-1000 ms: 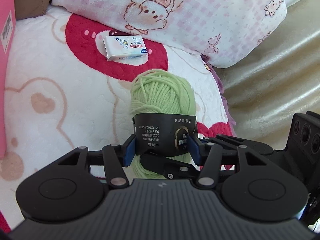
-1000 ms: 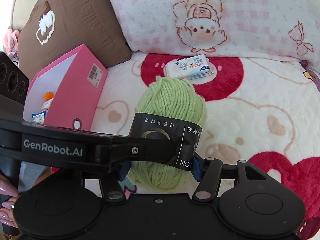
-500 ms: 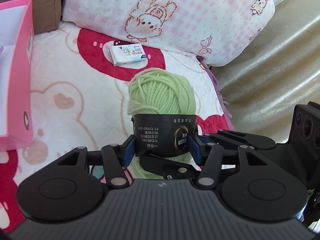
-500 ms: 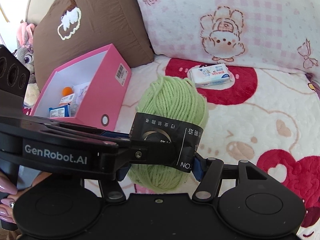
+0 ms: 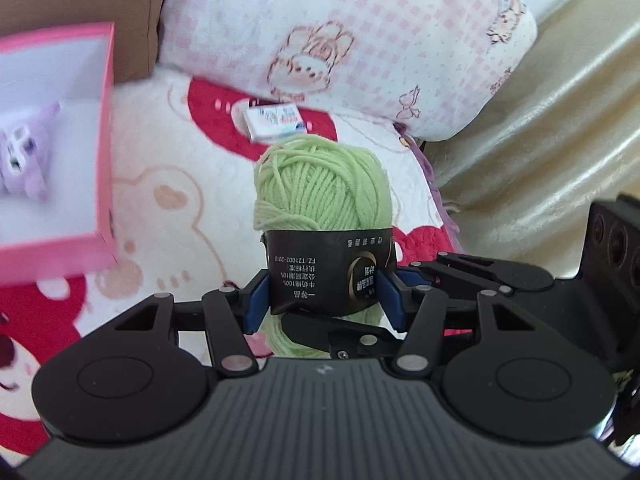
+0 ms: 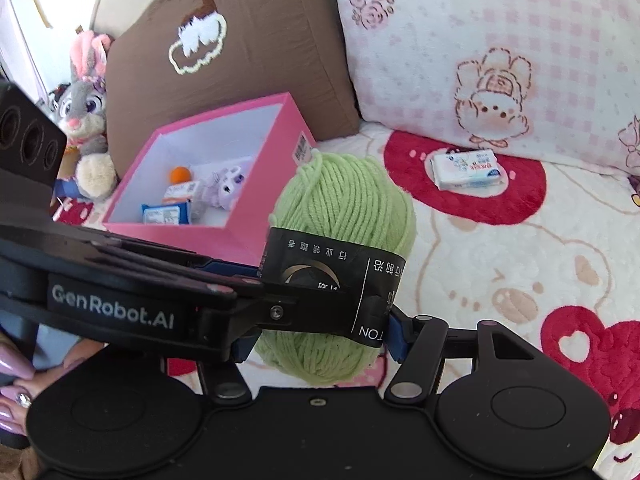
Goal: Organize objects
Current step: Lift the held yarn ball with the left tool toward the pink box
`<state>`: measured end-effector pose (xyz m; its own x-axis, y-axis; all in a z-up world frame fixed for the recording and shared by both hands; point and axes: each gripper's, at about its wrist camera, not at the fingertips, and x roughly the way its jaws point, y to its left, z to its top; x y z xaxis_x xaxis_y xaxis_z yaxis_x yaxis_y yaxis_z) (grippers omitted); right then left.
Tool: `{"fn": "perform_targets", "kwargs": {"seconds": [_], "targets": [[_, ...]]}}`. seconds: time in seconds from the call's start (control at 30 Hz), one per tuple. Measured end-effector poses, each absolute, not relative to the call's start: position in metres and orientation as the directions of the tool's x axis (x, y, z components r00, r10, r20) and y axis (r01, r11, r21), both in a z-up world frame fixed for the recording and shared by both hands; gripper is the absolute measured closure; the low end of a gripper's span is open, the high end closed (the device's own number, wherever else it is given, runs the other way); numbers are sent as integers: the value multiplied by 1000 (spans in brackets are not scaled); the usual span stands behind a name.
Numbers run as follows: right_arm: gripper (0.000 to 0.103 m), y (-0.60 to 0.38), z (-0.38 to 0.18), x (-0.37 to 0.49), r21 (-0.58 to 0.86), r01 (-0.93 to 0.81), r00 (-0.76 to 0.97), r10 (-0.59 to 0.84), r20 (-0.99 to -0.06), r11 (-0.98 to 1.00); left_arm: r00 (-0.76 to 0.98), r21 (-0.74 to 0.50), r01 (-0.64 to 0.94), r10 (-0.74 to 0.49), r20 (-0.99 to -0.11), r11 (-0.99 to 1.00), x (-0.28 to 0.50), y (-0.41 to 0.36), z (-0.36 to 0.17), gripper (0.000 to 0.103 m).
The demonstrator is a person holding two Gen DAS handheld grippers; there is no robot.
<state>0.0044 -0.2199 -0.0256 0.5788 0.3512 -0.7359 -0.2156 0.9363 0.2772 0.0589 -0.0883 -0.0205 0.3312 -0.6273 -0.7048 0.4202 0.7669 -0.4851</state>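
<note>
Two grippers clamp a single ball of green yarn [image 5: 320, 188] above a bed blanket [image 6: 500, 264] patterned with red hearts and bears. The left gripper [image 5: 324, 300] has its blue-padded fingers [image 5: 256, 300] closed against the yarn's black paper band [image 5: 328, 272], one on each side. The right gripper [image 6: 320, 340] grips the same band; its right finger [image 6: 396, 336] presses the band's edge, while its other finger is mostly hidden behind the left gripper's arm, which crosses the right wrist view. The yarn hangs clear of the blanket, just right of an open pink box [image 6: 256, 224] holding a purple plush toy [image 6: 224, 188], an orange ball [image 6: 180, 175] and small packets. A white tissue pack [image 6: 466, 168] lies farther back on a red patch, near a pink checked pillow [image 6: 500, 40]. A brown pillow [image 6: 240, 40] stands behind the box, a plush rabbit [image 6: 84, 108] beside it.
</note>
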Motion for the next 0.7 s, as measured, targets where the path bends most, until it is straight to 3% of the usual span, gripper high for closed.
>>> {"fn": "perform_targets", "kwargs": {"seconds": [0.3,0.7], "targets": [[36,-192,16,-10,365,-266,595,450,-666,892,347,-409,445,-575,-741,797,45,-55,40,48],[35,-138,59,-4,514,-272,512,575,-638,813,318,-423,334,-523,-791,842,41,20,94,44]]}}
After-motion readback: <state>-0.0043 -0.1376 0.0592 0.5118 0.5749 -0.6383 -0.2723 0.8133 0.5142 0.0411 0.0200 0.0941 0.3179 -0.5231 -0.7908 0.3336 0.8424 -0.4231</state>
